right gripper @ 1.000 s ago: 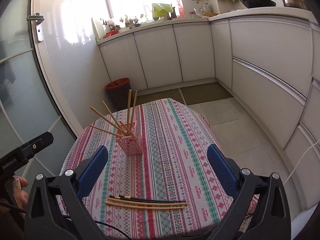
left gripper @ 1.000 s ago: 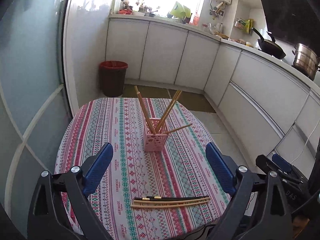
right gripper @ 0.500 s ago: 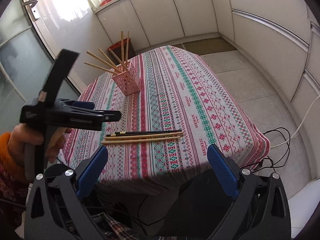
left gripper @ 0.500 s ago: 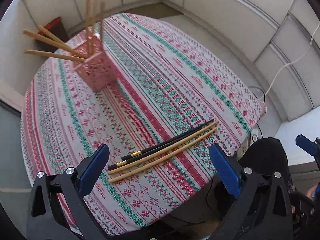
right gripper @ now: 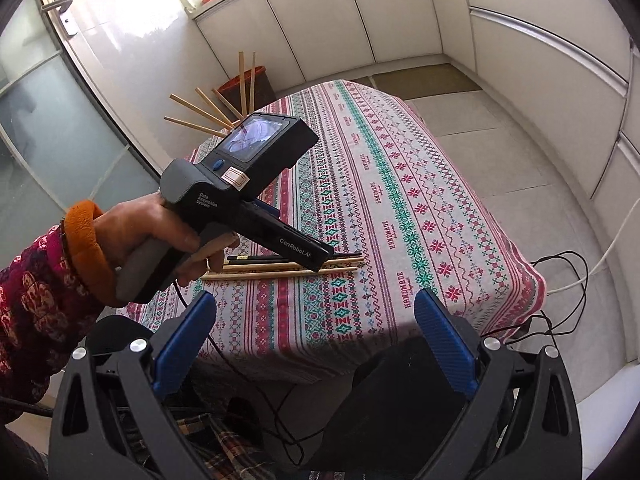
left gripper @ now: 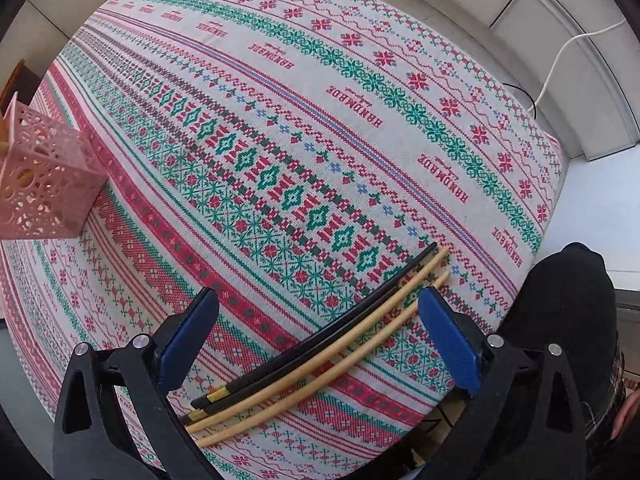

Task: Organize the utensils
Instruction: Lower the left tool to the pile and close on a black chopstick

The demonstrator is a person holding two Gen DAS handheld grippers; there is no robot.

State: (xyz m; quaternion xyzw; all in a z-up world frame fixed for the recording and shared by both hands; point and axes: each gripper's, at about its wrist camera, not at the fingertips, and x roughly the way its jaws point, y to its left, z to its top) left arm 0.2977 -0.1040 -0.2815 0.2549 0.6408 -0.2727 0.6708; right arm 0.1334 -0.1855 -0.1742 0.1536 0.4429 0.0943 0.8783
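L claw [left gripper: 318,334] now low over chopsticks [left gripper: 320,344], gaping; R claw [right gripper: 316,340] gaping

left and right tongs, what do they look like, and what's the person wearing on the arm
Both tongs, left and right, have black frames, silver bolts and blue ribbed pads. The left unit's dark grey body reads "GenRobot.AI", with a small screen and a thin black cable. The sleeve is maroon patterned with an orange cuff.
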